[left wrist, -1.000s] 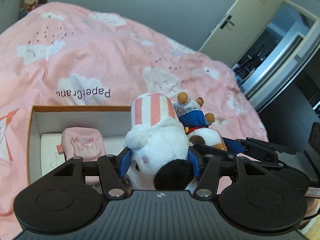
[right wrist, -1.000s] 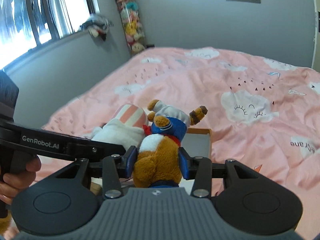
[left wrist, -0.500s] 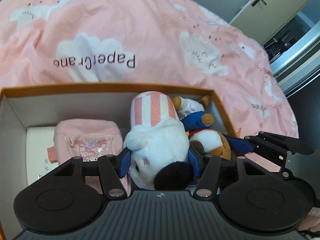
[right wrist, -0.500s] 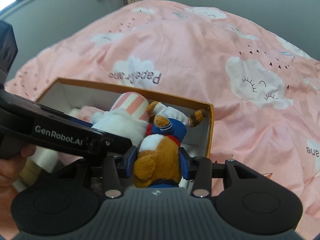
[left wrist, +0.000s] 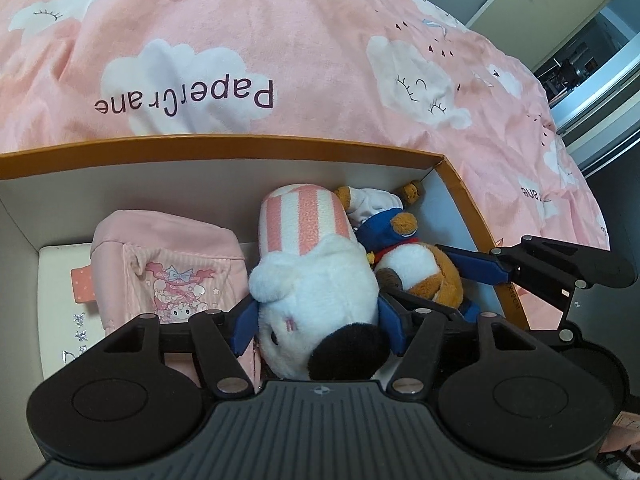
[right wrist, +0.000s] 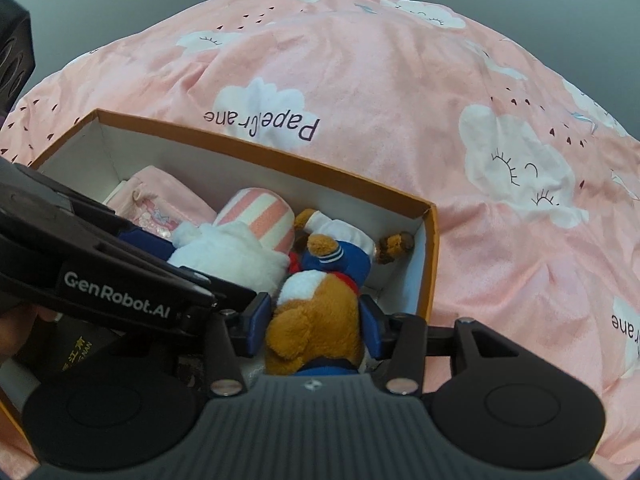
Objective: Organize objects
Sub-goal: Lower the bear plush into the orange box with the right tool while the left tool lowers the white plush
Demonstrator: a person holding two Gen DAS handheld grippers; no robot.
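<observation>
An open box (left wrist: 224, 144) with an orange rim and white inner walls lies on the bed; it also shows in the right wrist view (right wrist: 430, 240). My left gripper (left wrist: 316, 320) is shut on a white plush dog with a pink striped hat (left wrist: 312, 264) and holds it head down inside the box. My right gripper (right wrist: 314, 326) is shut on a brown plush in blue and white clothes (right wrist: 320, 300), held inside the box at its right end, beside the dog (right wrist: 244, 240). The brown plush (left wrist: 412, 256) touches the dog's right side.
A pink pouch with a cartoon print (left wrist: 168, 264) stands in the box left of the dog, on a white flat item (left wrist: 56, 304). The box rests on a pink cloud-print bedspread (right wrist: 400, 80). A doorway (left wrist: 592, 40) shows far right.
Both grippers have moved down with their plush toys from above the box into it. The toys now sit lower between the box walls, and the view has tilted down towards the bed.
</observation>
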